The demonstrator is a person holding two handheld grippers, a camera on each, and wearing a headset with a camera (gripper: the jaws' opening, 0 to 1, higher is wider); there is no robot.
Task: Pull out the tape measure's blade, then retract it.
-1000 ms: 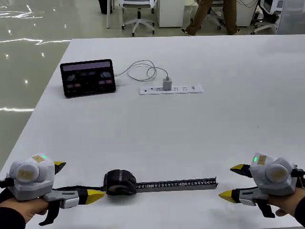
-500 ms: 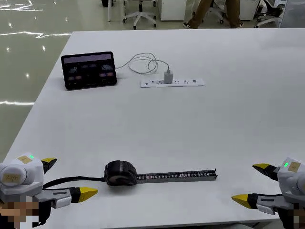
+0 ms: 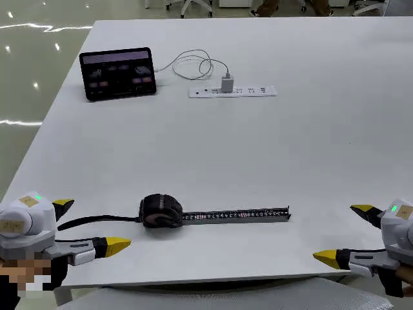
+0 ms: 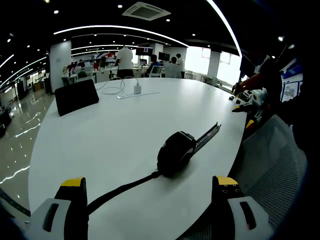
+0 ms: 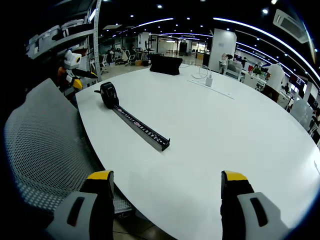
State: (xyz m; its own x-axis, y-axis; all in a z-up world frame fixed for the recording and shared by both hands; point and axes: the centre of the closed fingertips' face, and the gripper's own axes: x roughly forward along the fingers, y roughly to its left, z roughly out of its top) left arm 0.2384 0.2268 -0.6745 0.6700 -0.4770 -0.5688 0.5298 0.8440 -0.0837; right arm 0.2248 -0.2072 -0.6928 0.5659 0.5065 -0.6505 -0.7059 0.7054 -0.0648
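A black tape measure (image 3: 160, 210) lies on the white table (image 3: 258, 148) near its front edge. Its blade (image 3: 236, 215) is pulled out to the right and rests flat, ending at the hook. A black wrist strap (image 3: 97, 221) trails left from the case. My left gripper (image 3: 90, 223) is open at the table's front left corner, apart from the case (image 4: 175, 150), with the strap (image 4: 120, 190) lying between its yellow-tipped fingers. My right gripper (image 3: 352, 232) is open at the front right, well clear of the blade's end (image 5: 162, 144); the case (image 5: 108, 94) lies farther off.
A dark tablet (image 3: 117, 72) stands at the back left of the table. A white power strip (image 3: 232, 91) with a charger and coiled cable (image 3: 193, 64) lies behind the middle. A grey mesh chair back (image 3: 213, 298) sits below the table's front edge.
The head camera has tilted down and the whole scene shifted up. Both grippers have drawn back toward the table's front edge, away from the tape measure. The tape measure and blade lie unchanged.
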